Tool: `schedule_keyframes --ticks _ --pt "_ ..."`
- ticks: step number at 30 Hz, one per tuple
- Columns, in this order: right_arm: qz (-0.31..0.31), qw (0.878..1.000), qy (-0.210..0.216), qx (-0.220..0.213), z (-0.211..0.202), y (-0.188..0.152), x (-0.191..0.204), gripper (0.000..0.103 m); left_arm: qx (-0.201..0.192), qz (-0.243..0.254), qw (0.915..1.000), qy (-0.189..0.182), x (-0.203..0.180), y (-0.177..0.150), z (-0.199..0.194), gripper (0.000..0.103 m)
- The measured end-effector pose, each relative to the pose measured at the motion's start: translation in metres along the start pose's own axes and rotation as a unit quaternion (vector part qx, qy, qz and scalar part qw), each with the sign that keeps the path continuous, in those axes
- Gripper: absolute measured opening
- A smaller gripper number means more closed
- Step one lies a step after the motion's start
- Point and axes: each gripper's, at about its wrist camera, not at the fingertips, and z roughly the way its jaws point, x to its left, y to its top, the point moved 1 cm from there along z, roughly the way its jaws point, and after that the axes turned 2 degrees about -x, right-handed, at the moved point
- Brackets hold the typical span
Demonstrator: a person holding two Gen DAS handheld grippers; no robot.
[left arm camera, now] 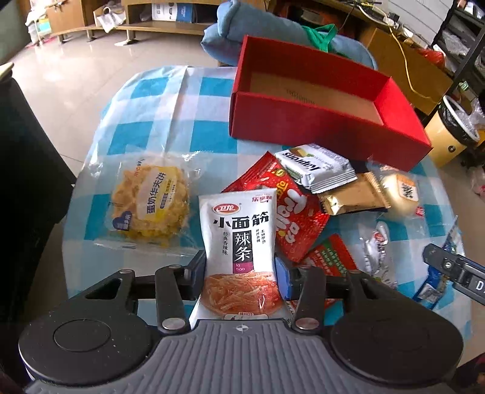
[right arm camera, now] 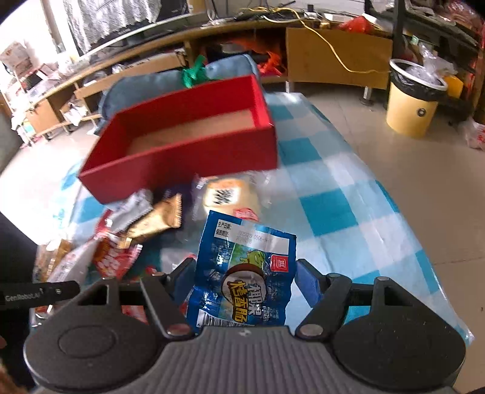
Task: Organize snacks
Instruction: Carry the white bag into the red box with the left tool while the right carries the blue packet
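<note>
My left gripper is shut on a white spicy-strip snack packet and holds it upright above the table. My right gripper is shut on a blue sausage snack packet. An open red box with a bare brown floor stands at the far side of the table; it also shows in the right wrist view. A pile of snacks lies before it: a red packet, a white wafer packet, a gold packet and a pale bun.
A yellow waffle cake packet lies alone at the left on the blue-checked tablecloth. A blue cushion sits behind the box. A yellow bin stands on the floor to the right.
</note>
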Motion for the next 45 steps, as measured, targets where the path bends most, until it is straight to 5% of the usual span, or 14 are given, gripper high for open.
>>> schedule_keyframes --ticks 11,20,35,45 --pt "0.009 1.0 0.007 -0.007 -0.008 0.016 0.003 0.069 -0.03 -0.002 0.9985 -0.045 -0.009 0.023 -0.023 0.054" --pt "-0.003 0.999 0.029 -0.038 0.005 0.064 0.011 0.069 -0.052 0.013 0.9965 -0.064 -0.036 0.067 -0.013 0.054" --pt "-0.018 0.999 0.03 -0.04 0.088 0.148 0.021 0.069 -0.077 0.017 0.9966 -0.023 -0.053 0.15 0.044 0.054" --pt "-0.046 0.999 0.012 -0.012 0.154 0.168 0.036 0.069 -0.068 0.017 0.9975 0.005 -0.052 0.169 0.083 0.054"
